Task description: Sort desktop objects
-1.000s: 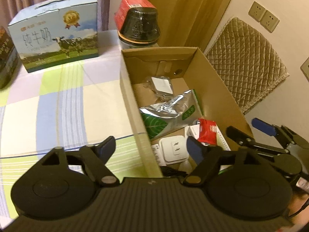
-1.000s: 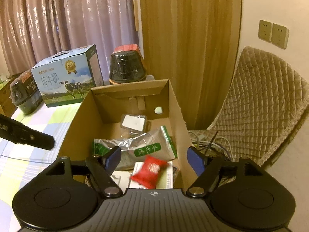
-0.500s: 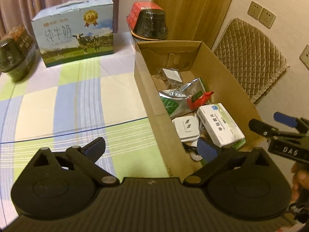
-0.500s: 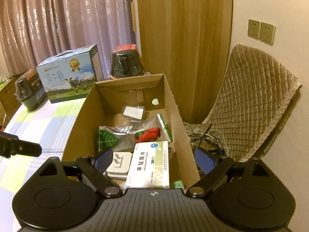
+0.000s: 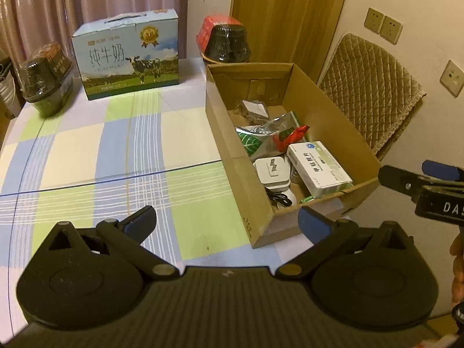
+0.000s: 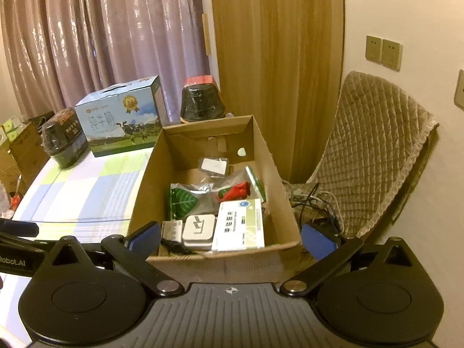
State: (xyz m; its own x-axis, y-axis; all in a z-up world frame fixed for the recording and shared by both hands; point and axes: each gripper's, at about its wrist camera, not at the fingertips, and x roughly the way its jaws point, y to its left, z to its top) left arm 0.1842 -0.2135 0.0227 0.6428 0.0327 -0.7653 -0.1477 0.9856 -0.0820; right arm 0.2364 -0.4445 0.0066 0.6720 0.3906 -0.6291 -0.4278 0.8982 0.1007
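Medicine box [image 6: 240, 225] is lying flat in the cardboard box [image 5: 333, 133] beside the white charger [image 6: 199, 228], looking light and stiff, so you are best taking it across its long sides. Both tongs, left [image 5: 227, 222] and right [image 6: 231, 237], are hanging empty short of the carton's near wall, their jaws having just been opening wide.

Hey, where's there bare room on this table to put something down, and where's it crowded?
Free: the checked tablecloth between the milk carton, the dark tub and the cardboard box. Inside the box only the far end is bare; its near end is packed with the medicine box, charger and foil bag.
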